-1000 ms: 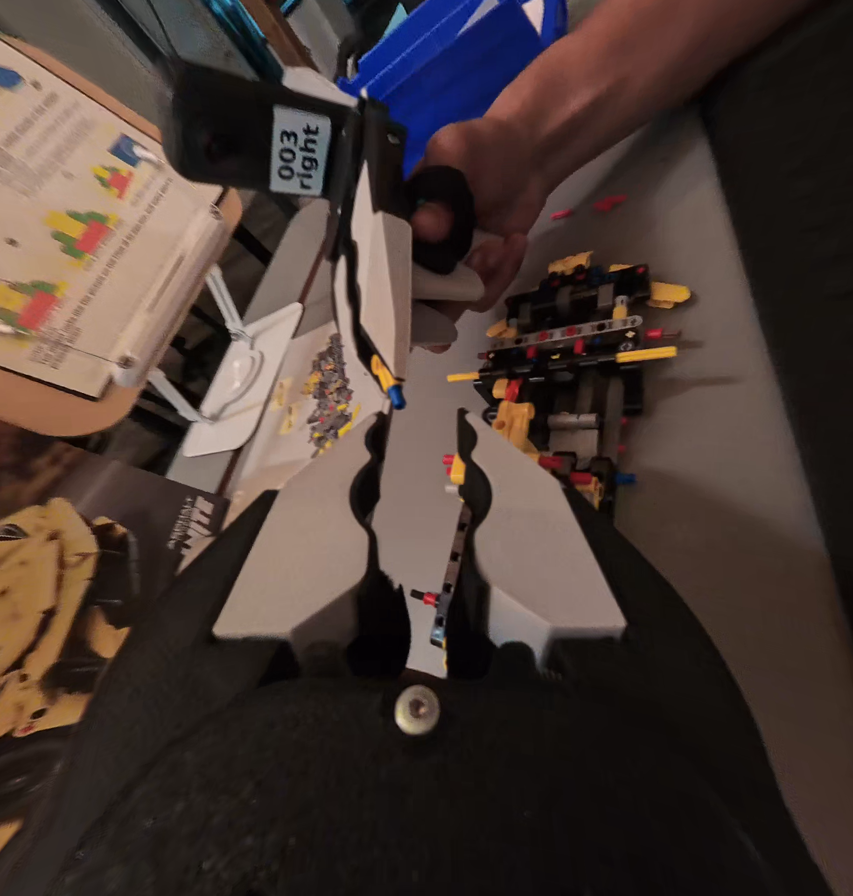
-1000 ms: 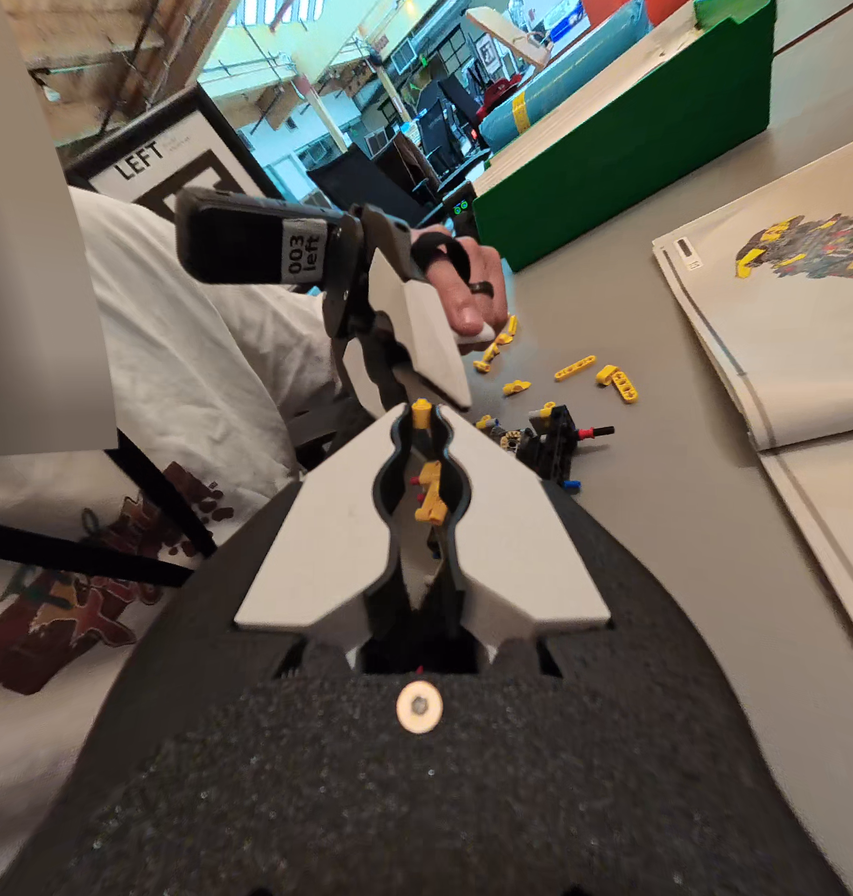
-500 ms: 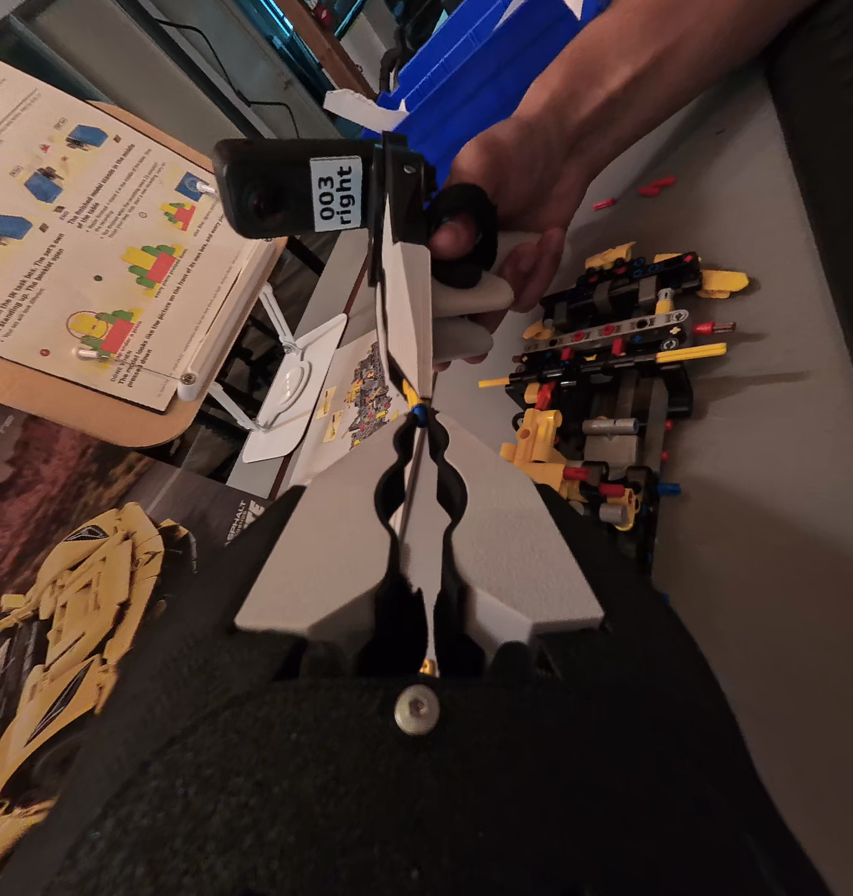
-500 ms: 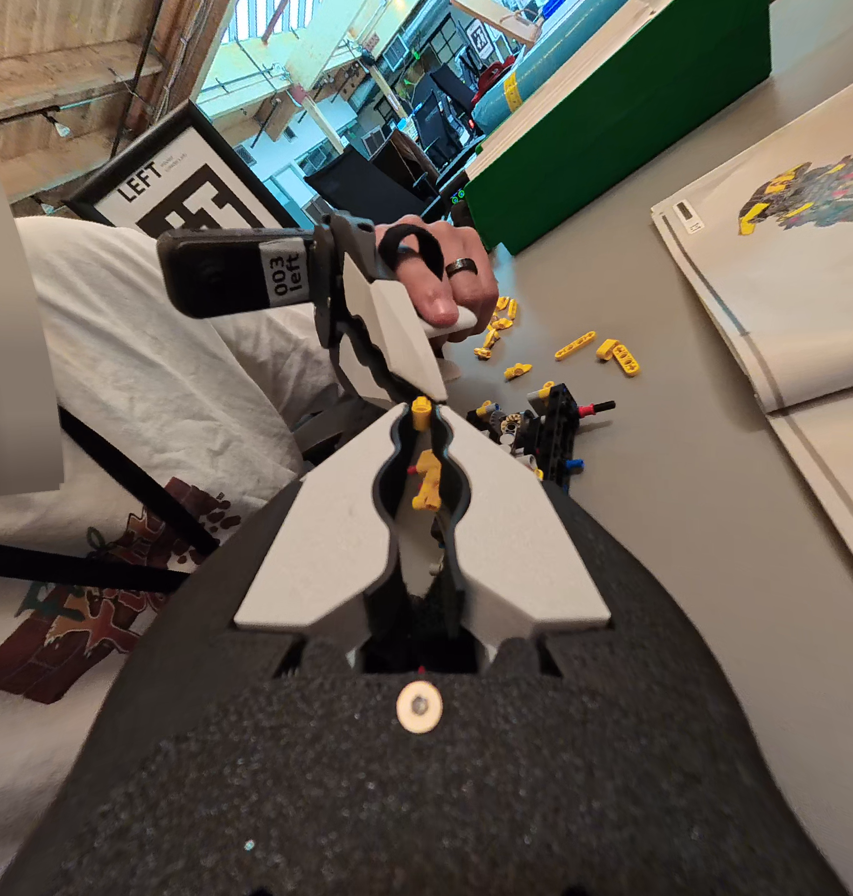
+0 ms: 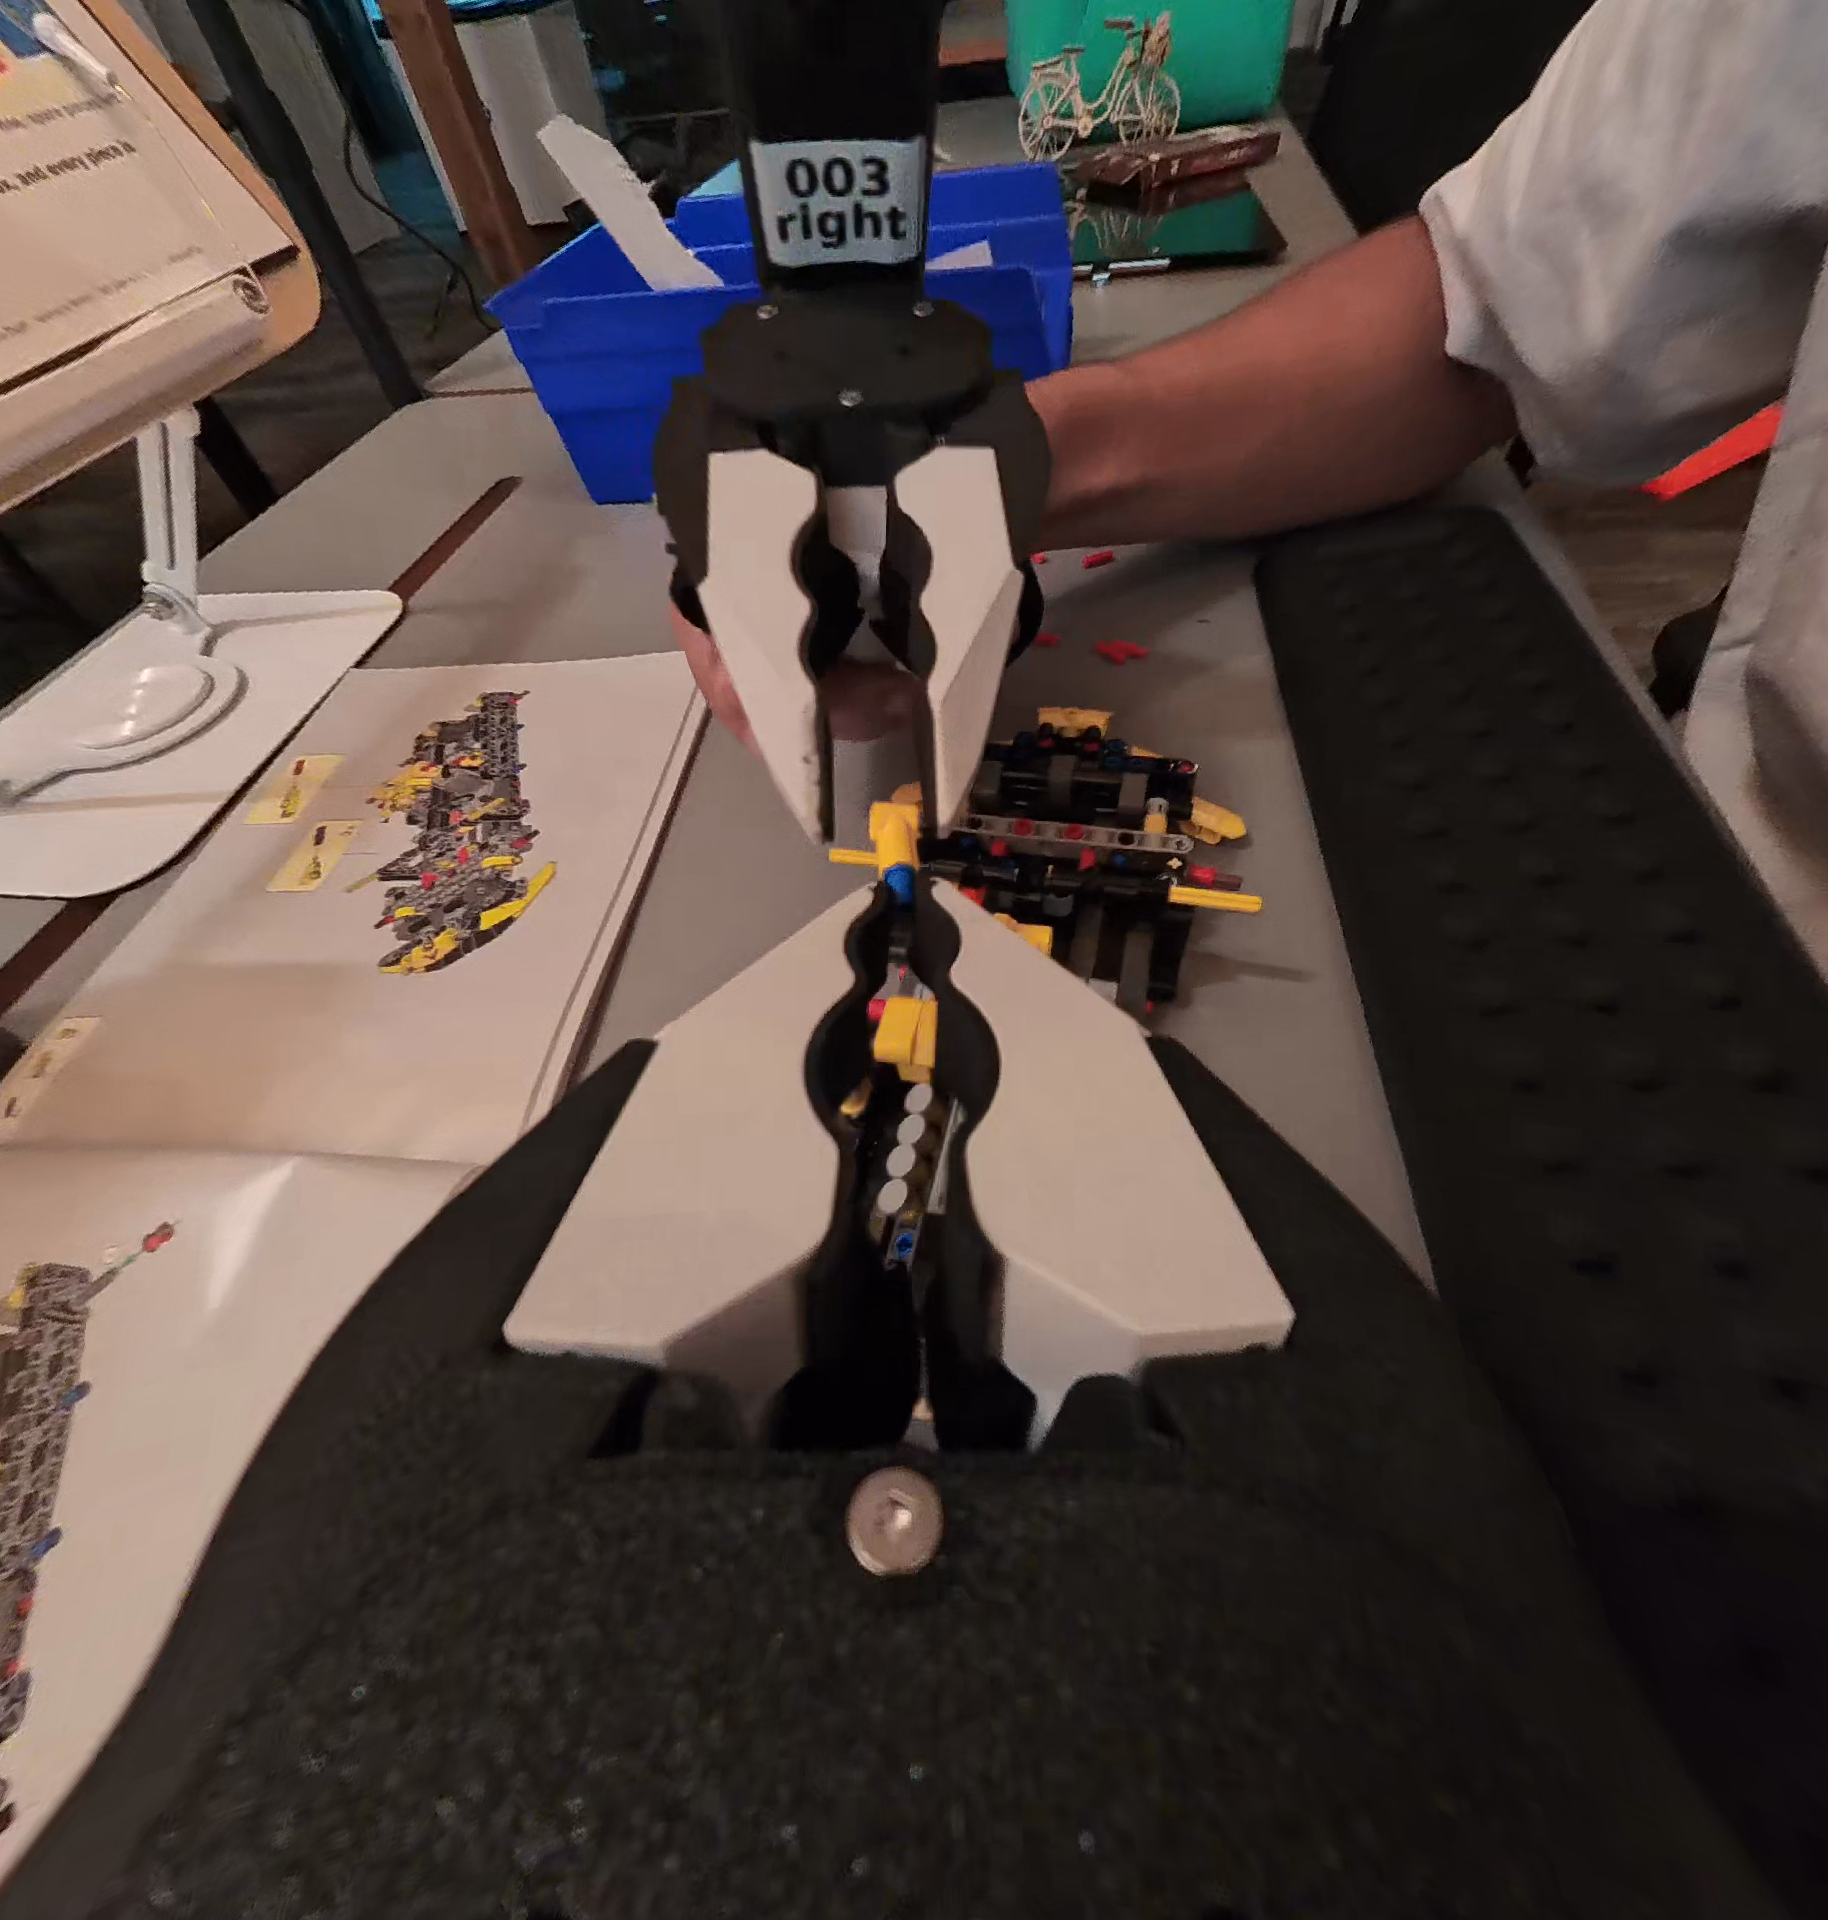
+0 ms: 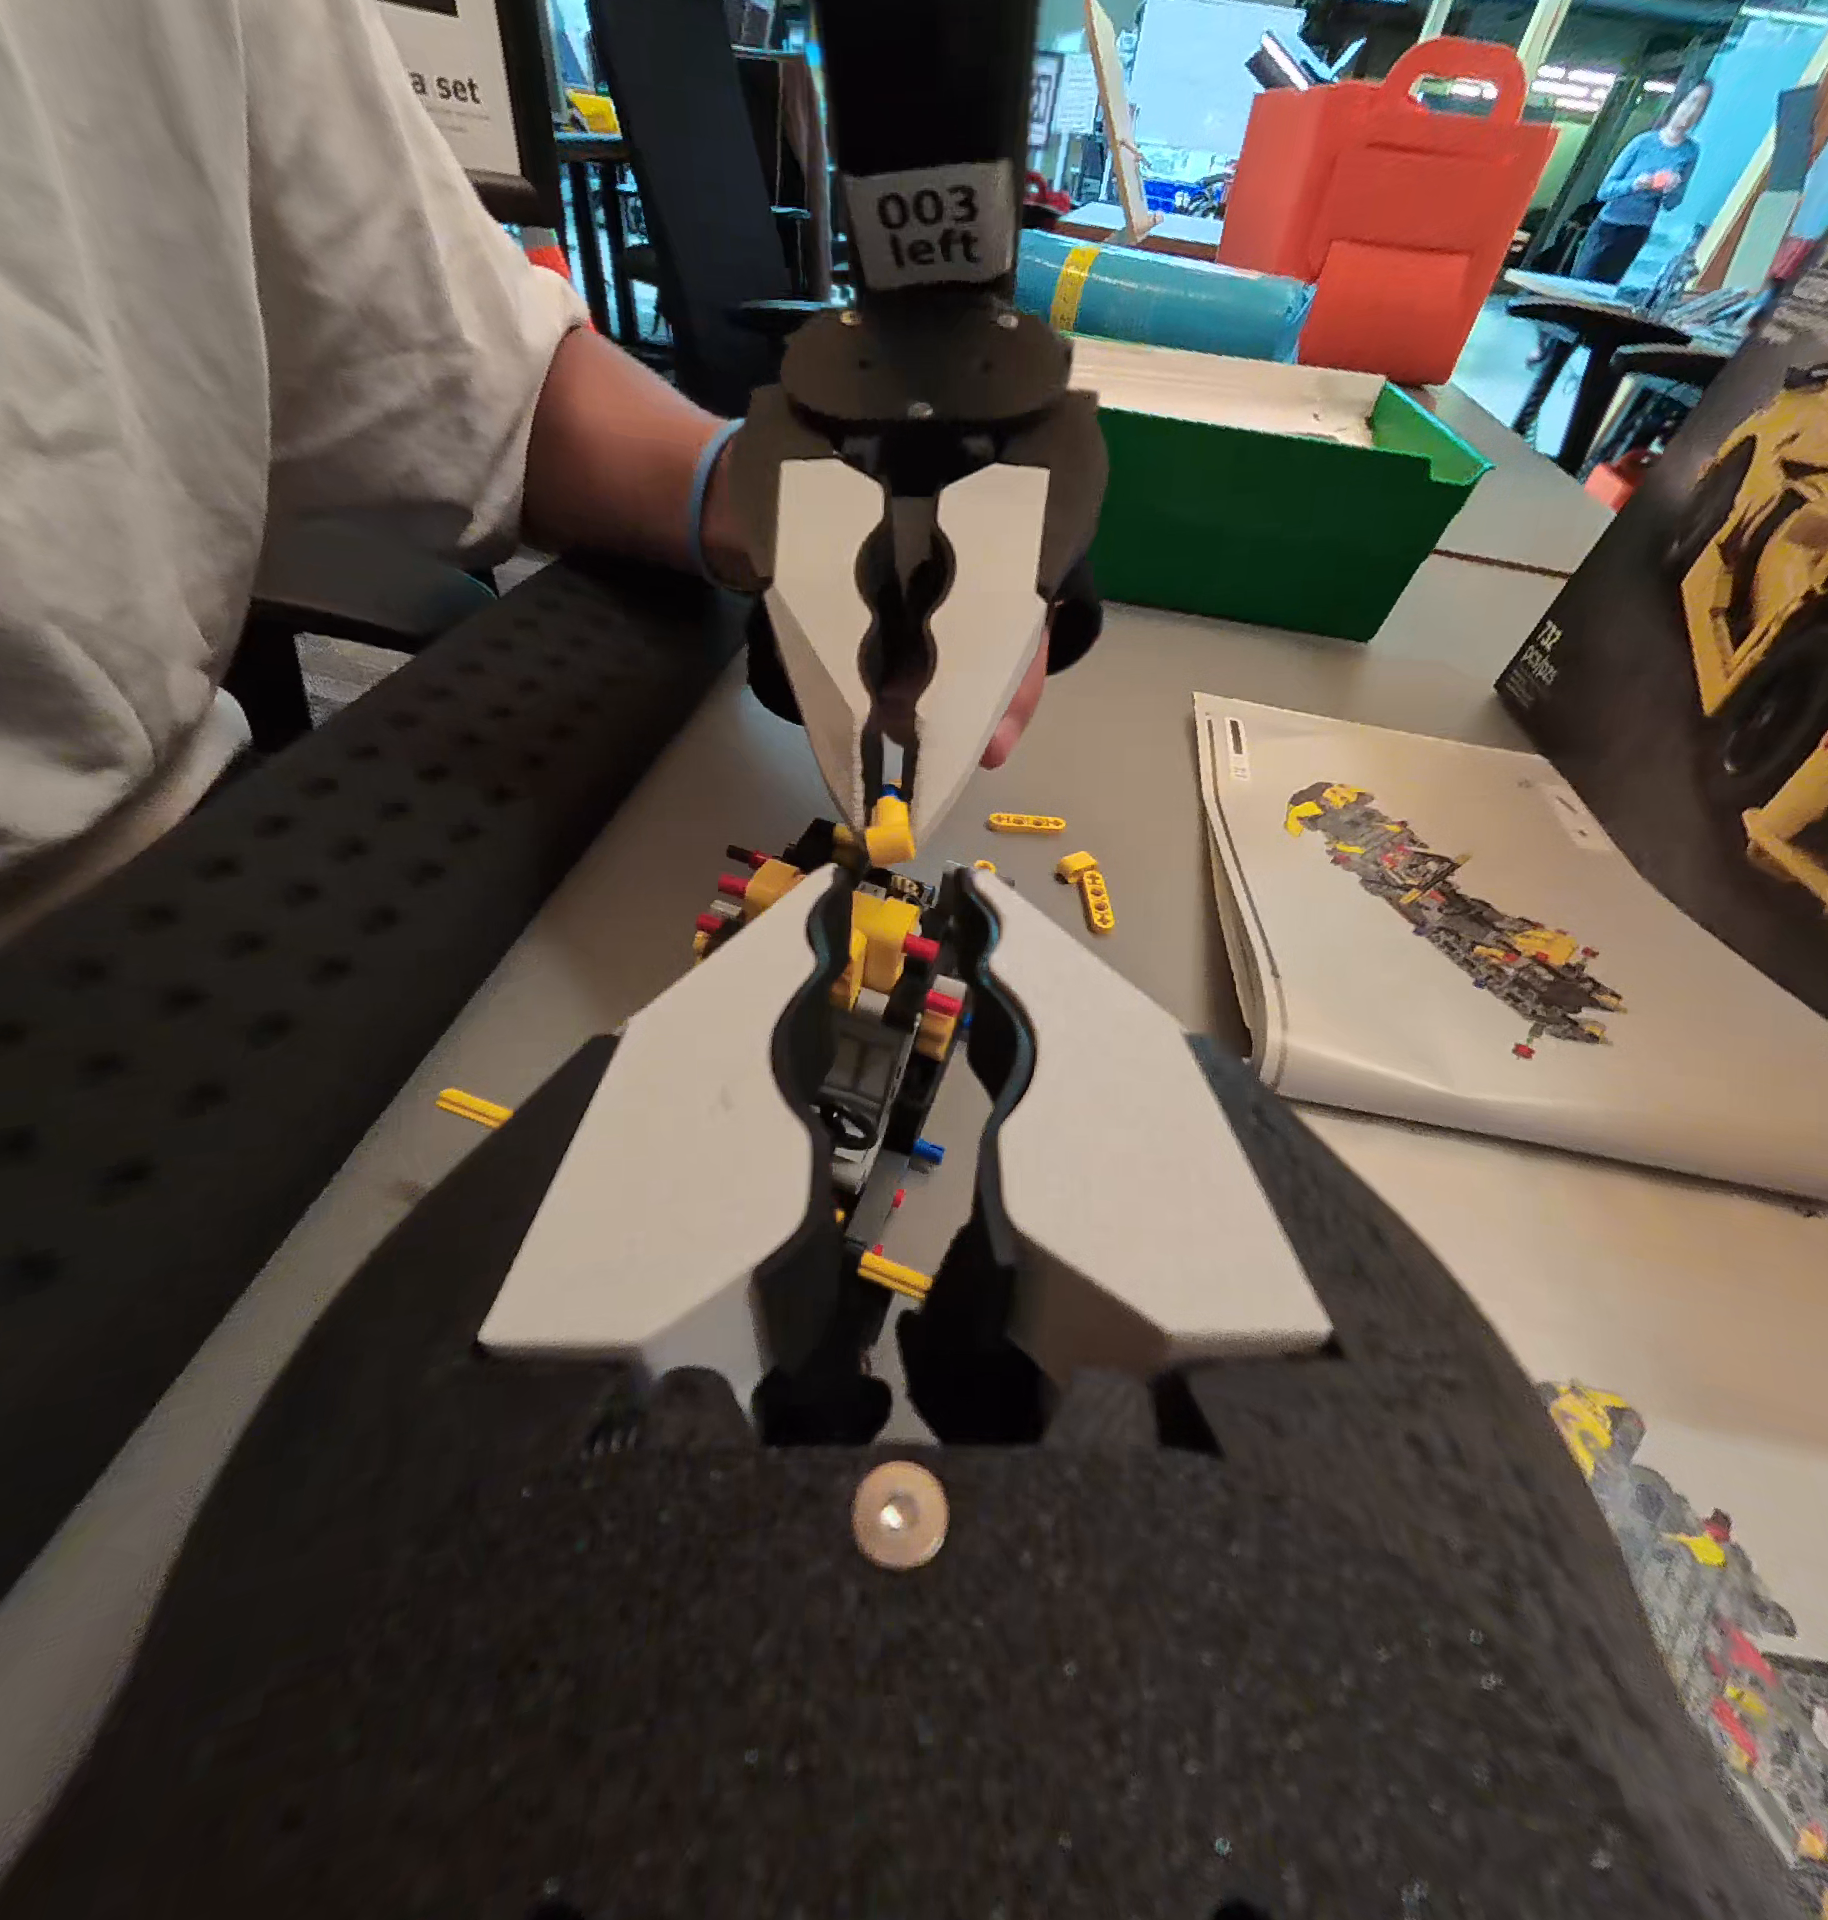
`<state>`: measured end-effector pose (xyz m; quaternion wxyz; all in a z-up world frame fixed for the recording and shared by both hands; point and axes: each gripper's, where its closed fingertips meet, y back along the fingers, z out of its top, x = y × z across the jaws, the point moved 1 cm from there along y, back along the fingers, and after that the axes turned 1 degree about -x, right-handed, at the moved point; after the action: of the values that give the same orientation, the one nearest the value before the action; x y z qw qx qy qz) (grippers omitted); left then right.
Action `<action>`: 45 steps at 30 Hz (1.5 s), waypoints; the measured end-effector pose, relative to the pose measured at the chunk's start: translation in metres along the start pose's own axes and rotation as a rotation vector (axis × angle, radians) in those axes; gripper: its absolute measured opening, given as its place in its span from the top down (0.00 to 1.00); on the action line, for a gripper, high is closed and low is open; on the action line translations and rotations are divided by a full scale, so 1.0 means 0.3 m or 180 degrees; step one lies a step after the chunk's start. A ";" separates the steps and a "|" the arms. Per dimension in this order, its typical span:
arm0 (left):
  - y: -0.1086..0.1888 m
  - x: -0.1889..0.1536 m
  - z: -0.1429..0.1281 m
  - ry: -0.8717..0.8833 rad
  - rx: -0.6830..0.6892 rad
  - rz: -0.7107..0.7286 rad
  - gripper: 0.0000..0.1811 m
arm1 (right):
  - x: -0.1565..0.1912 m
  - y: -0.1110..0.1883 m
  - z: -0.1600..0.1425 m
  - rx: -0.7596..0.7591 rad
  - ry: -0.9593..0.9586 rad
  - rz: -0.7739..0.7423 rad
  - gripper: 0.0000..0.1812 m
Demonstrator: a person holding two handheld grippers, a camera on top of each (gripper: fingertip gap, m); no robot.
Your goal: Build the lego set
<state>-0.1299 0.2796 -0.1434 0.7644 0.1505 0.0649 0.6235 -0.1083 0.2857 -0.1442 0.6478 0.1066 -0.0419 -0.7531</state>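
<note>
My left gripper (image 5: 894,899) is shut on a thin grey beam assembly (image 5: 905,1164) that carries yellow pieces and lies lengthways between its fingers. A blue pin (image 5: 897,881) and a yellow connector (image 5: 889,831) stick out past its tips. My right gripper (image 5: 879,821) faces it tip to tip, open, with its fingers on either side of the yellow connector. In the right wrist view my right gripper (image 6: 889,883) is open above the black and yellow lego chassis (image 6: 858,1039) on the table. There the left gripper (image 6: 884,816) pinches the yellow connector (image 6: 889,840). The chassis (image 5: 1086,862) lies just behind both grippers.
An open instruction booklet (image 5: 422,883) (image 6: 1461,935) lies beside the chassis. Loose yellow beams (image 6: 1026,823) (image 6: 1092,894), a yellow axle (image 6: 471,1107) and red pins (image 5: 1118,651) lie on the table. A black perforated mat (image 5: 1564,1039), a blue bin (image 5: 619,343), a green bin (image 6: 1274,520) and the set's box (image 6: 1772,623) border the area. The tips of both grippers are at nearly the same place.
My left gripper shut on the grey beam assembly. Both grippers turned to face each other tip to tip. My right gripper opened and let go of the yellow connector, which now sits at the beam's end.
</note>
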 end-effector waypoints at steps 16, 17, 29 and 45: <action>-0.007 -0.023 -0.006 0.0203 -0.0020 -0.0236 0.98 | 0.033 -0.021 0.005 0.0121 0.0432 -0.0071 0.96; -0.007 -0.022 -0.008 0.0233 -0.0020 -0.0243 0.98 | 0.031 -0.021 0.005 0.0156 0.0412 -0.0094 0.96; 0.040 -0.046 -0.114 0.0212 0.0564 -0.0547 0.70 | 0.062 0.015 -0.097 0.0737 0.0064 -0.0309 0.96; -0.009 -0.059 -0.137 0.0006 0.0604 -0.0447 0.72 | 0.056 -0.012 -0.104 0.0660 0.0001 -0.0446 0.96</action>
<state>-0.1430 0.2681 -0.1846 0.7885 0.2166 0.1348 0.5597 -0.1075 0.2721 -0.1772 0.5792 0.1758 -0.1119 -0.7881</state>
